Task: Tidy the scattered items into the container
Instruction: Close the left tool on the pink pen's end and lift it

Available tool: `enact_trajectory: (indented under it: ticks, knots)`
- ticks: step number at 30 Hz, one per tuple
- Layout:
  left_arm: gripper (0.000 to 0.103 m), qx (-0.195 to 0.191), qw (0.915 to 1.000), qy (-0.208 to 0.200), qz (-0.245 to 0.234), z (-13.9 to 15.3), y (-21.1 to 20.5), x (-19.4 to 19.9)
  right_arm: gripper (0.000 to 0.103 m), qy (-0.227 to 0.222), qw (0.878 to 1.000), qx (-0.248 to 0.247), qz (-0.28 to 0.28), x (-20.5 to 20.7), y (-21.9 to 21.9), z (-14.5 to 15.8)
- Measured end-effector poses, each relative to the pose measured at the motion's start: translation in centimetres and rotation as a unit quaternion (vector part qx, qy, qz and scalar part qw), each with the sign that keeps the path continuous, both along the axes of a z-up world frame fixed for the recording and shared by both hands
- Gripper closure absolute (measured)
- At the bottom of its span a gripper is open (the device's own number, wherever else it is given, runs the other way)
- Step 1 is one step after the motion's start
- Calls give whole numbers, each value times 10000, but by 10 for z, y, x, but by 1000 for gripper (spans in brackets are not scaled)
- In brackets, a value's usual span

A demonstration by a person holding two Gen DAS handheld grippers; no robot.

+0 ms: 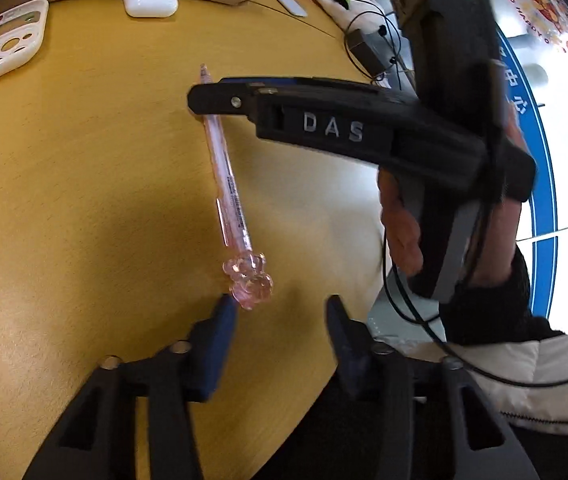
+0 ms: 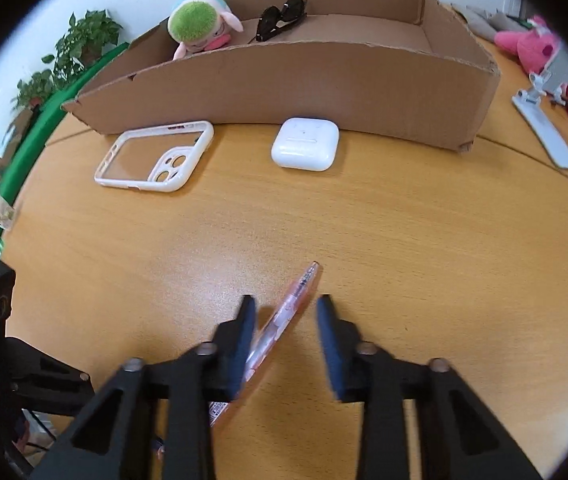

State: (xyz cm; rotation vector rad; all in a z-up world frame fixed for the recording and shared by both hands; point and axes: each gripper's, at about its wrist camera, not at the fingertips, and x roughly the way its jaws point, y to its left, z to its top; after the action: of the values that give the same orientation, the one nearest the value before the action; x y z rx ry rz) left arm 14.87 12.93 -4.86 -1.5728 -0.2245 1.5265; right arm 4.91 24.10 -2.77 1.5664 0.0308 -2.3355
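A clear pink pen (image 1: 226,172) with a bear-shaped top lies slantwise on the wooden table (image 1: 64,200). My left gripper (image 1: 282,304) is open just above the table, its left fingertip (image 1: 228,304) beside the bear top, which it does not grip. My right gripper (image 1: 200,100) reaches in from the right over the pen's tip end. In the right wrist view the pen (image 2: 288,312) lies between the separated jaws of the right gripper (image 2: 286,300), close against the left finger (image 2: 244,328). The cardboard box (image 2: 284,76) stands behind.
A white earbud case (image 2: 306,150) and a white phone case (image 2: 156,156) lie in front of the box. Inside it are a green plush toy (image 2: 200,24) and sunglasses (image 2: 282,16). A pink plush (image 2: 532,48) and white stand (image 2: 544,132) sit far right.
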Motion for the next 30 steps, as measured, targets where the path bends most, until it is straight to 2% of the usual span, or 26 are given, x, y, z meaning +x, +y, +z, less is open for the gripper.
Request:
enact_trajectory:
  ticks: [1, 4, 10, 12, 14, 16, 17, 18, 21, 23, 26, 28, 30]
  knots:
    - [77, -88, 10000, 12, -5, -2, 2, 0, 87, -12, 10000, -68, 32, 1, -1, -1]
    - [96, -248, 9997, -31, -17, -7, 3, 1, 93, -50, 9995, -319, 20, 4, 0, -1]
    - [97, -293, 9996, 16, -30, -7, 1, 5, 94, -153, 9958, -889, -151, 4, 5, -2]
    - [97, -176, 9998, -45, -15, -6, 1, 6, 94, -94, 9947, -1011, -175, 3, 6, 3]
    - [81, -2, 9999, -127, 109, -5, -2, 5, 94, -6, 9920, -1245, -225, 1, 10, 11]
    - [44, 254, 9992, -90, 308, 0, -8, 2, 94, 113, 9888, -1463, -285, 1, 16, 20]
    - [37, 310, 9988, -29, 381, 3, -10, 1, 94, 175, 9868, -1585, -294, 1, 16, 24]
    - [31, 351, 9983, 67, 454, 6, -13, 0, 94, 204, 9853, -1668, -315, 1, 16, 26]
    - [30, 430, 9971, 177, 610, 10, -20, -5, 94, 252, 9813, -1875, -347, 1, 18, 32]
    - [30, 337, 9973, 223, 607, 6, -24, -5, 94, 264, 9781, -2034, -351, 3, 20, 34]
    - [40, 296, 9978, 206, 548, 4, -23, -6, 94, 346, 9733, -2239, -374, 6, 24, 42]
    - [66, 152, 9984, 228, 487, 5, -24, -11, 94, 407, 9698, -2372, -406, 8, 27, 49]
    - [84, 78, 9987, 186, 464, 4, -27, -15, 94, 447, 9659, -2517, -407, 7, 30, 56]
